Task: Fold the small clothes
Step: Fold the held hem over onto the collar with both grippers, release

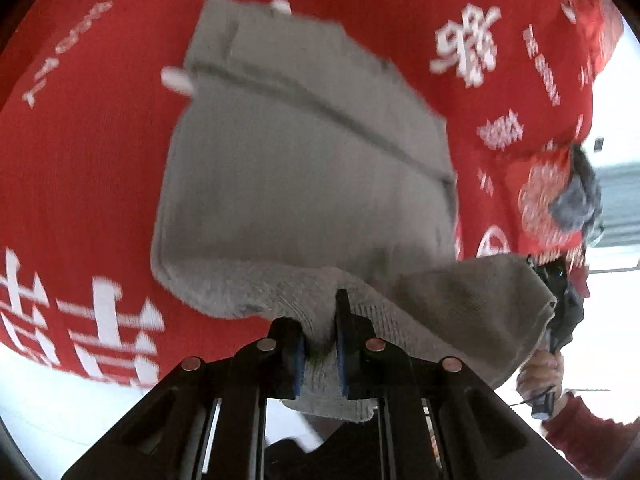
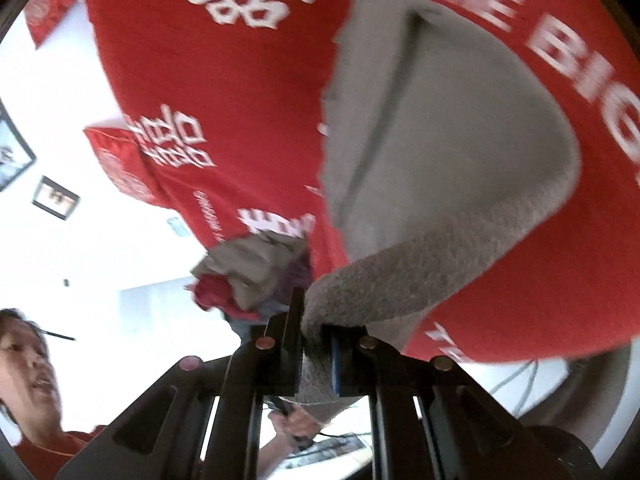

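While both grippers pinch its ribbed knit hem, a soft grey garment (image 1: 304, 168) hangs over a red cloth (image 1: 80, 152) printed with white lettering. The left gripper (image 1: 320, 354) and right gripper (image 2: 316, 364) are each clamped on bunched grey fabric.

A: What is blurring around the garment (image 1: 296, 168)?

B: Its far end is smearing, and two white bits (image 1: 178, 79) beside that end are too blurred to identify. The white print on the red cloth (image 1: 80, 160) around it is streaking.

A: And what is hiding?

B: The left gripper (image 1: 320, 344) is covering the pinched hem. In the right view, the right gripper (image 2: 316, 354) is doing likewise, and the pile (image 2: 256, 276) left of the garment is partly hiding behind a finger.
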### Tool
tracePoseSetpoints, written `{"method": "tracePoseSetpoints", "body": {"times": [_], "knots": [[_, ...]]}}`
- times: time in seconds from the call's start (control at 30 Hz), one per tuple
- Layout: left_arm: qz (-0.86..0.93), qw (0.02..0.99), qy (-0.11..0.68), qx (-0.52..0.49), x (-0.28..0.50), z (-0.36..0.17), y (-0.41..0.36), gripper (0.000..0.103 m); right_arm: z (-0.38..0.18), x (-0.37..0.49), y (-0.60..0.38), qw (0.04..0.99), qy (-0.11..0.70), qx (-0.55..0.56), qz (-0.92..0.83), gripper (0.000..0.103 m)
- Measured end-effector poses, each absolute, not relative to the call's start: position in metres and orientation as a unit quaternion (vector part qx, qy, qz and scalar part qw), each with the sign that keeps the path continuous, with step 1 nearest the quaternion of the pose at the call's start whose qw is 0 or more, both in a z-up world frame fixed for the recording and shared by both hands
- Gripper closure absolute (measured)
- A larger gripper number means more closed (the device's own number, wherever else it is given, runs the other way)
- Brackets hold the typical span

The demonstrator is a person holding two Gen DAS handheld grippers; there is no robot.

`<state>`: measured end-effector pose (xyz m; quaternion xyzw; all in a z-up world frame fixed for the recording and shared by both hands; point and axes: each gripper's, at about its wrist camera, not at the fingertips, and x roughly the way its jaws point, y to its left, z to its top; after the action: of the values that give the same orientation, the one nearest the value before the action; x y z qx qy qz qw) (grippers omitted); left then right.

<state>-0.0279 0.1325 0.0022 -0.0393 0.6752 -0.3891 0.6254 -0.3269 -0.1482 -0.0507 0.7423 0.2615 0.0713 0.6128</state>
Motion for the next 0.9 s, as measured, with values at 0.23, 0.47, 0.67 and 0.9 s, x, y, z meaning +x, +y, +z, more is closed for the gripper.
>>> {"method": "tracePoseSetpoints", "body": {"times": [0.23, 0.47, 0.67, 0.9], "knots": [[-0.362, 0.678, 0.637, -0.046, 0.047, 0.023, 0.085, 0.09, -0.03, -0.257, -0.216, 0.631, 0.231, 0.735, 0.092, 0.092], [-0.317, 0.719, 0.618, -0.029, 0.129, -0.007, 0.009, 0.09, -0.057, -0.179, -0.292, 0.628, 0.234, 0.739, 0.069, 0.092], [-0.243, 0.717, 0.653, 0.015, 0.16, -0.06, -0.026, 0.083, -0.122, -0.14, -0.332, 0.601, 0.305, 0.738, -0.001, 0.09], [-0.256, 0.719, 0.646, 0.008, 0.154, -0.021, -0.009, 0.083, -0.126, -0.128, -0.344, 0.593, 0.366, 0.716, -0.032, 0.041]]}}
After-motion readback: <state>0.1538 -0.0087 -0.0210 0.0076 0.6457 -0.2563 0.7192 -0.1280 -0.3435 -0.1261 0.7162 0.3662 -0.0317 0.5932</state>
